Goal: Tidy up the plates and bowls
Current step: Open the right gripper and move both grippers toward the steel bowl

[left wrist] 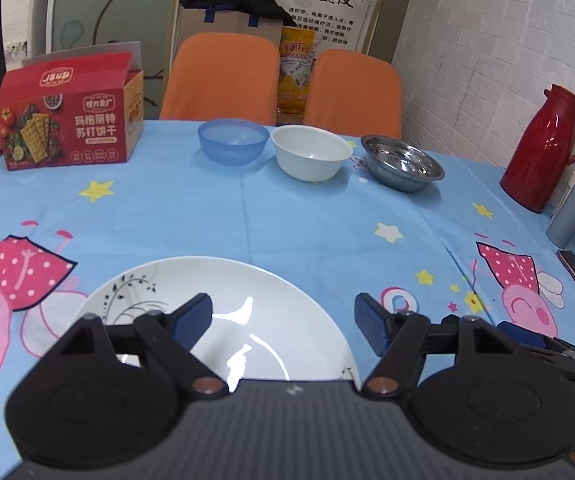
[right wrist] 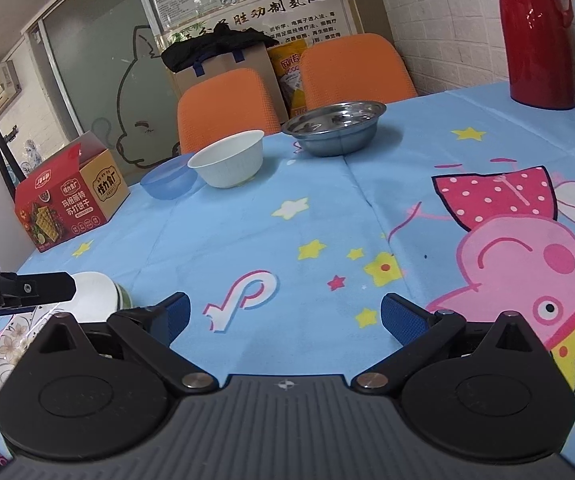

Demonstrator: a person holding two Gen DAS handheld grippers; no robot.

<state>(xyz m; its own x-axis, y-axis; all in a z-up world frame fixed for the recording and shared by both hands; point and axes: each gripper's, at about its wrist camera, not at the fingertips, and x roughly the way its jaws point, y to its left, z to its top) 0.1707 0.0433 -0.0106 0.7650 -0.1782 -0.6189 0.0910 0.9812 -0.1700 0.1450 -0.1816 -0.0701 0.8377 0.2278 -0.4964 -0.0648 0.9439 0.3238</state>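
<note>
We hold our left gripper [left wrist: 283,316] low over a round white ceramic plate with a black sprig motif [left wrist: 223,312], jaws spread wide and empty, its rim between them but untouched. Our right gripper [right wrist: 285,312] hangs equally open over bare cartoon-print blue tablecloth [right wrist: 327,208], gripping nothing. Across the table, a translucent blue plastic bowl [left wrist: 232,141], a white bowl [left wrist: 310,152] and a stainless steel bowl [left wrist: 402,162] stand upright in a row, mouths up, seemingly awaiting stacking. Being round, none shows a long axis.
</note>
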